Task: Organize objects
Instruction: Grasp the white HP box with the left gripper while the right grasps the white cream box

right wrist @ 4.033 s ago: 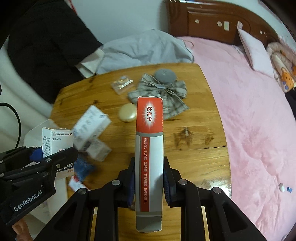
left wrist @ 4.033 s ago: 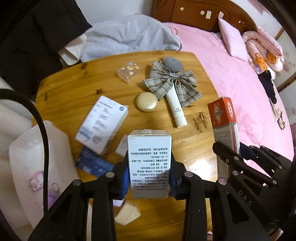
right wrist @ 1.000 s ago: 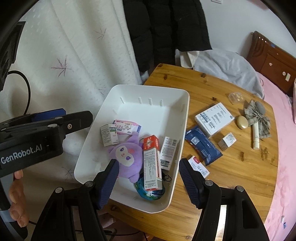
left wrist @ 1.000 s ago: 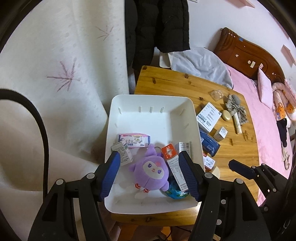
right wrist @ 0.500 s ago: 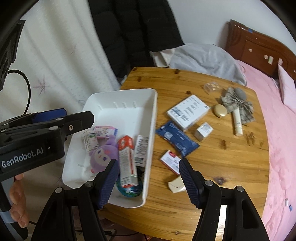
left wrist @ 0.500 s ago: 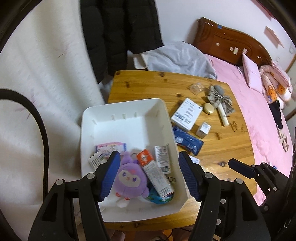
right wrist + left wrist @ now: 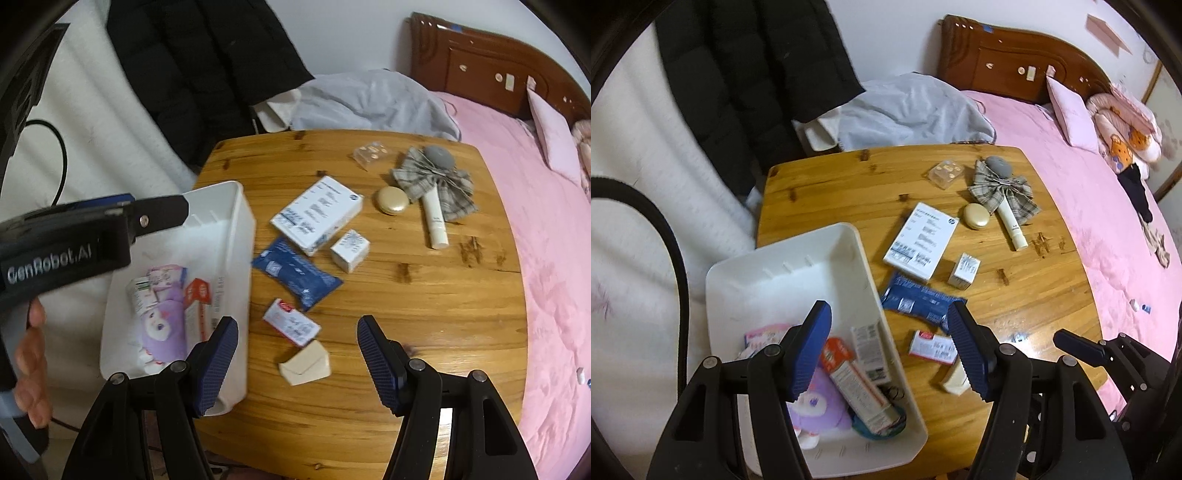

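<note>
Both claws hang spread and empty; the right claw seems nearer the beige packet, lying just ahead on the counter.

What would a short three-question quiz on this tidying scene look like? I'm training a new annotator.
1. True or false: both grippers are empty.
2. Which lies inside the white bin? A) gold compact B) purple plush toy C) blue pouch
3. What leans on the plaid bow?

Key:
1. True: left gripper and right gripper are open.
2. B, purple plush toy.
3. The white tube.
</note>
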A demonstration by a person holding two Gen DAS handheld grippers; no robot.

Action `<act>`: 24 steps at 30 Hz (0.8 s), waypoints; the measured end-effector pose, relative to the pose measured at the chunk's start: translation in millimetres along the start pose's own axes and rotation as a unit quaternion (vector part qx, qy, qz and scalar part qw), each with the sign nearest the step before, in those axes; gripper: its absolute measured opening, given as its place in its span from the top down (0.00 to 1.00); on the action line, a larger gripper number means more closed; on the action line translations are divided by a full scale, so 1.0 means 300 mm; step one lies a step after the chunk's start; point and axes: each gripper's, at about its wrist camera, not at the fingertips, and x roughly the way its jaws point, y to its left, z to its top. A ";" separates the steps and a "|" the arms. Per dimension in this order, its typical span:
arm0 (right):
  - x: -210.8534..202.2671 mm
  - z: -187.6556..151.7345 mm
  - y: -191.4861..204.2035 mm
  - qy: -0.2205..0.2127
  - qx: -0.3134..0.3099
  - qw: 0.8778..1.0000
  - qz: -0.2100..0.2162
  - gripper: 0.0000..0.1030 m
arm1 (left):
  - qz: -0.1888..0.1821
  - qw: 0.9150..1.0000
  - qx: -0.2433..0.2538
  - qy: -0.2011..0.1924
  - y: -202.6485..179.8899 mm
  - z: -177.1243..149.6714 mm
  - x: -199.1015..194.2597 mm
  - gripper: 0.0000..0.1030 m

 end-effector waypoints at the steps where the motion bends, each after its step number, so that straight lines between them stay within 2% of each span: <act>1: 0.009 0.003 -0.020 0.002 0.003 1.000 0.001 0.34 | -0.002 1.000 0.004 0.003 -0.009 0.010 0.013 0.33; 6: 0.075 0.021 -0.121 0.004 0.010 1.000 0.008 0.34 | -0.008 0.998 0.037 0.042 -0.075 0.083 0.134 0.33; 12: 0.167 0.055 -0.214 -0.003 0.008 1.000 0.014 0.34 | -0.004 0.996 0.049 0.074 -0.119 0.152 0.282 0.33; 13: 0.183 0.063 -0.228 -0.005 0.006 1.000 0.016 0.34 | -0.004 0.996 0.050 0.075 -0.121 0.159 0.298 0.31; 15: 0.217 0.079 -0.253 -0.011 0.002 1.000 0.019 0.34 | 0.001 0.995 0.061 0.079 -0.132 0.180 0.349 0.13; 16: 0.236 0.088 -0.264 -0.016 -0.002 1.000 0.023 0.34 | -0.002 0.995 0.066 0.081 -0.138 0.188 0.371 0.11; 22: 0.341 0.122 -0.298 -0.030 -0.034 0.998 0.031 0.34 | -0.015 0.989 0.097 0.113 -0.170 0.220 0.518 0.10; 24: 0.375 0.128 -0.305 -0.031 -0.046 0.997 0.046 0.34 | -0.016 0.986 0.107 0.123 -0.178 0.227 0.561 0.09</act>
